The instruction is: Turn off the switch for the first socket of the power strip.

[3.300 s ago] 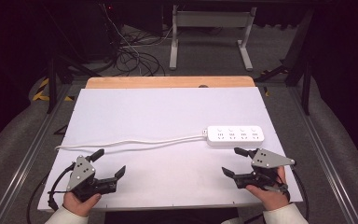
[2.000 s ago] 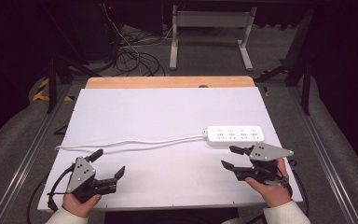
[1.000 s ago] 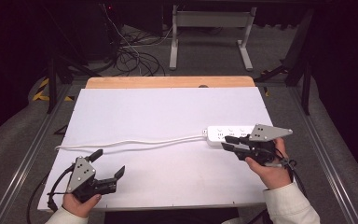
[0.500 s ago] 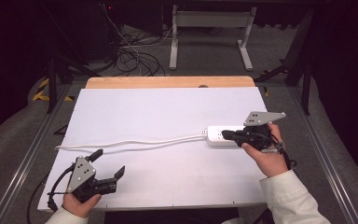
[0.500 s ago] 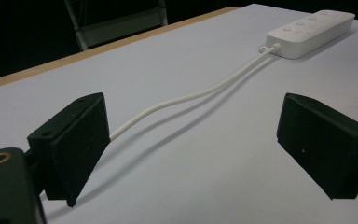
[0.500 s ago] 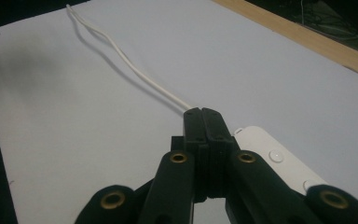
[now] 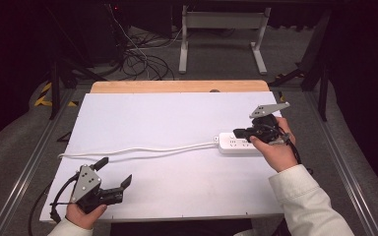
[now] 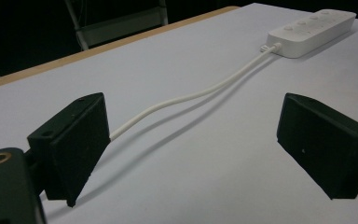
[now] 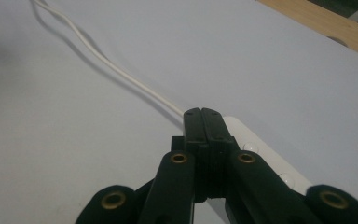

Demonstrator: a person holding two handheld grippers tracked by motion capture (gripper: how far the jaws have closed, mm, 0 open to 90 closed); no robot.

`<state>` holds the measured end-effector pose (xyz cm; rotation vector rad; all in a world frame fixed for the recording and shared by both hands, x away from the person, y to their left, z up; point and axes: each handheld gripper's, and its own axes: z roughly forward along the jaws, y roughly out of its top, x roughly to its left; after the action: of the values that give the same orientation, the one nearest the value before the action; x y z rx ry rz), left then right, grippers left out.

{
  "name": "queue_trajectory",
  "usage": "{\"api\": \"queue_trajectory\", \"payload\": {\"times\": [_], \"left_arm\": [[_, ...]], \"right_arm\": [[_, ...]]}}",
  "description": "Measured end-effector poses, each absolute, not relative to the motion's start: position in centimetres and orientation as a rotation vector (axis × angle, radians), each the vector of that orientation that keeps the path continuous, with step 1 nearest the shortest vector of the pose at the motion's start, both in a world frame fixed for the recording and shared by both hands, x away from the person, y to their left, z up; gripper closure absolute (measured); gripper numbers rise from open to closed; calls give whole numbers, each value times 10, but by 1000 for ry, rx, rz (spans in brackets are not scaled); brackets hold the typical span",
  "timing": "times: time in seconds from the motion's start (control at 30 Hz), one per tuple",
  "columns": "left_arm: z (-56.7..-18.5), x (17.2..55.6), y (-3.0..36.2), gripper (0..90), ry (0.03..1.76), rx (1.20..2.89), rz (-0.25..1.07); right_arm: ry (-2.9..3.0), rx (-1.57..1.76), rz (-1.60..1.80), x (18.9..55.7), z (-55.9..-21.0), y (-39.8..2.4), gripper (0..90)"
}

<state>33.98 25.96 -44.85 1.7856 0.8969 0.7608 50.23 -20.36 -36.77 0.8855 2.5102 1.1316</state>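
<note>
R gripper (image 7: 239,132) over power strip (image 7: 234,144), jaws together, nothing between; prob. about to press a switch.
Strip at table (image 7: 177,118) right-centre, cord trailing left. L gripper (image 7: 114,173) idle near-left, jaws apart. Next: needs tip lined up on a button, then straight push down.

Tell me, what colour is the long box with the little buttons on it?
White. The long plastic power strip shows best in the left gripper view.
</note>
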Motion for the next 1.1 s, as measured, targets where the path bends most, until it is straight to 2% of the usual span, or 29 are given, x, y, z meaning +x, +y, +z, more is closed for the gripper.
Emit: {"api": "queue_trajectory", "payload": {"times": [0.67, 1.1], "left_arm": [[-449, 340, 259, 96, 902, 1786, 755], [-449, 341, 260, 96, 906, 1788, 756]], "right_arm": [[2543, 1052, 937, 552, -398, -190, 900], [2568, 1119, 815, 569, -416, -187, 900]]}}
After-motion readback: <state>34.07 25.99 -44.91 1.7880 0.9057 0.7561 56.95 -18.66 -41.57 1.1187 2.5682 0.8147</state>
